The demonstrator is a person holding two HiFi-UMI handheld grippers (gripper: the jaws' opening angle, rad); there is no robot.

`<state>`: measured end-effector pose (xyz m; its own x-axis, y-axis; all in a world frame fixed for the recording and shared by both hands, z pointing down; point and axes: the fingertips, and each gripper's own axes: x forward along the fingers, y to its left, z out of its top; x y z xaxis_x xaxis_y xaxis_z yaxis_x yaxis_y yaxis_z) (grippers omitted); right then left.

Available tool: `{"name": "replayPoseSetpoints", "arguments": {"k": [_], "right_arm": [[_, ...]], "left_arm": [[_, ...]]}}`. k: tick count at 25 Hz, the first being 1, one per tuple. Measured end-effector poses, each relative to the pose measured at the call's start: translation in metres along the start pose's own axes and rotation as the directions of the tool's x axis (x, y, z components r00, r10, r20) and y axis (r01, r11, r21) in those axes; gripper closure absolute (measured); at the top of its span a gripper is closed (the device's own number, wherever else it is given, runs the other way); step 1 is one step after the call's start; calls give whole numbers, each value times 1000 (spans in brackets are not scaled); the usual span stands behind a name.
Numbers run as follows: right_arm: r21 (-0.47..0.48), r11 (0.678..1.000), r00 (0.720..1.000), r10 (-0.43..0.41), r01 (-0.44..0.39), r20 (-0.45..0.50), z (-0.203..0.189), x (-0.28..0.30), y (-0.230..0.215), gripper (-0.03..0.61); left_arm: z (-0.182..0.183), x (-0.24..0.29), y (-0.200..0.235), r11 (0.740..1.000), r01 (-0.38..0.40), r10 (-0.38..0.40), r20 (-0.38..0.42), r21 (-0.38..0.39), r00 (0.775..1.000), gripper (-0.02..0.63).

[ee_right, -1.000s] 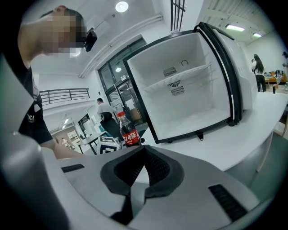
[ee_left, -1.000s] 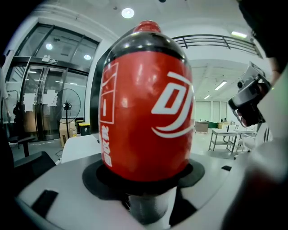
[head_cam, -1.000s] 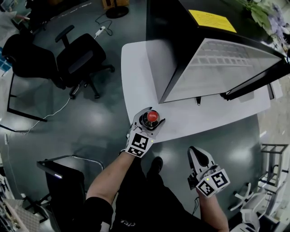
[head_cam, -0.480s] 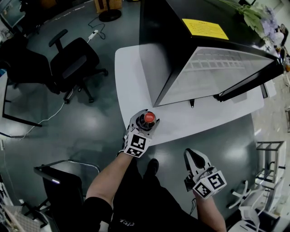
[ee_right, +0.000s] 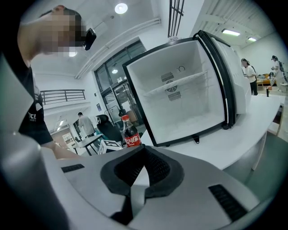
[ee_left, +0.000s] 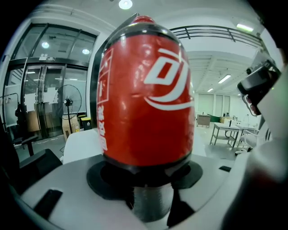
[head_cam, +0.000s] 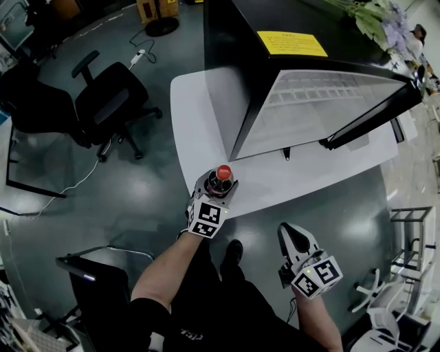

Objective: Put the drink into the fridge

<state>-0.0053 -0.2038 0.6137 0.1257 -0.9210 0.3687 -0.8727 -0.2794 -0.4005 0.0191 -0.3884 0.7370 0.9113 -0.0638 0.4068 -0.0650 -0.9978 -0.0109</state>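
A cola bottle with a red cap and red label stands upright at the near edge of the white table. My left gripper has its jaws round the bottle's lower body and they are closing on it. The bottle fills the left gripper view, with its base seated between the black pads. The black fridge stands on the table with its door swung open and its white inside bare. My right gripper hangs below the table edge, shut and holding nothing. The bottle shows small in the right gripper view.
Black office chairs stand on the grey floor to the left. A dark stand is at the lower left. Flowers lie on the fridge top beside a yellow sticker. White frames stand at the right.
The left gripper's jaws have drawn in round the bottle. The whole view has shifted slightly, and the right gripper has stayed low and shut.
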Motion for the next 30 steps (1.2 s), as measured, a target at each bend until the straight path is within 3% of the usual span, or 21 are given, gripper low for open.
{"name": "replayPoseSetpoints", "arguments": {"k": [7, 18, 30], "right_arm": [[-2, 1000, 999, 15, -15, 35, 15, -16, 5, 566], [-36, 996, 989, 84, -80, 121, 55, -53, 1, 565], [-68, 994, 980, 93, -82, 176, 88, -85, -16, 565]], "left_arm": [[19, -25, -9, 1000, -20, 20, -7, -21, 1000, 354], [93, -79, -40, 999, -43, 43, 14, 10, 999, 354], [161, -114, -66, 998, -50, 48, 72, 27, 996, 354]]}}
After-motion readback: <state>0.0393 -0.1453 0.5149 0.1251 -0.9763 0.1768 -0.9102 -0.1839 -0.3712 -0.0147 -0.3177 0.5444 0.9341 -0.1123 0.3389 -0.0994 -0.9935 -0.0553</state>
